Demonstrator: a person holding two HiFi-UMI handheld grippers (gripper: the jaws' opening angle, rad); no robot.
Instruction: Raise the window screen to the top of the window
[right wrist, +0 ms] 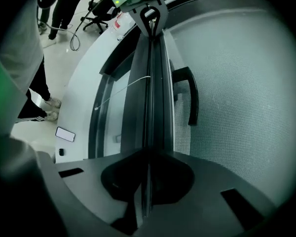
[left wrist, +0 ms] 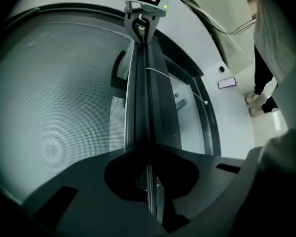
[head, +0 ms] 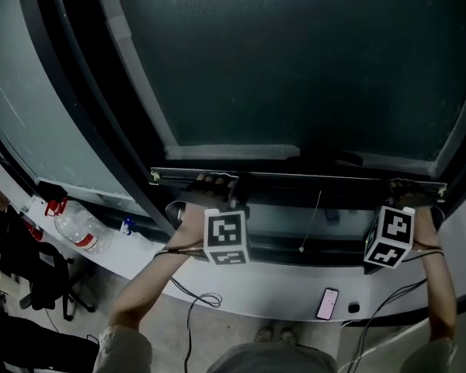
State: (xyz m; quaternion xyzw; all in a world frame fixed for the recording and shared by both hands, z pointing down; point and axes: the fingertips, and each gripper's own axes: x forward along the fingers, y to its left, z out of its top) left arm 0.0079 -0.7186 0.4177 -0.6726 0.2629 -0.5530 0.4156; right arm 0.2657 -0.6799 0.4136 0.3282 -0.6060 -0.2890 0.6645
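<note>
WINDOW SCREEN GRIPPED, LIFT STILL TO COME. A person stands at a window w/ a gripper in each hand, both set on the bottom bar [head: 311,177] of the window screen [head: 295,68].

Far left, a plastic bottle [head: 76,228] sits on the white sill [head: 248,295]. Next comes the L gripper [head: 217,185], jaws nearly together and clamped on the bar's left end; the left gripper view shows the thin rail pinched btwn the pads. At mid-frame a white pull cord [head: 314,217] hangs below the bar over a strip of bare glass, and a phone [head: 327,304] rests on the sill beneath. At right, the R gripper [head: 408,186] is likewise closed on the bar's right end, rail caught btwn its pads.

Progress, as judged here: both grips look taken, so the approach appears done. The bar sits low, just above the lower frame and near the sill, w/ mesh filling the pane above it. The raise itself seems hardly begun, w/ almost the whole climb to the top left.

Orientation: the bar's long axis runs level, left to right across the head view, parallel w/ the sill. In each gripper view it runs straight away from the jaws toward the other gripper. The mesh stands upright, flat against the pane, stretching up from the bar.
</note>
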